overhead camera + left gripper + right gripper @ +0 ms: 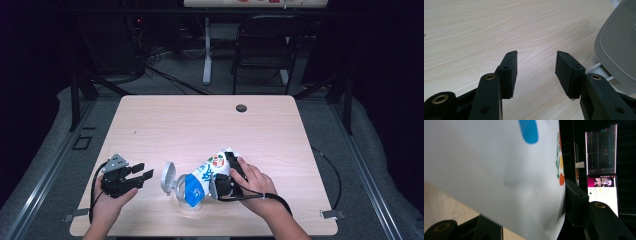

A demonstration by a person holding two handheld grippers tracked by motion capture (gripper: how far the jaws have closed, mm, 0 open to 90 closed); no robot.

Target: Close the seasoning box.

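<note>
A white pouch point(204, 174) with blue and coloured print lies tilted, its blue end over a small clear container point(186, 199) whose round grey lid point(168, 178) stands flipped up. My right gripper point(225, 171) is shut on the pouch's upper half, one black jaw along its far side. In the right gripper view the pouch point(486, 170) spans my right gripper point(524, 205), and the right pad point(574, 202) presses its edge. My left gripper point(142, 171) rests low at the table's front left, open and holding nothing. The left gripper point(536, 67) points at bare wood, the grey lid point(619, 47) just to its right.
The light wooden table point(200, 125) has a black cable grommet point(241, 108) near its far edge. A black chair point(267, 45) and a desk leg stand beyond it. Lit screens point(602, 170) show behind the pouch in the right gripper view.
</note>
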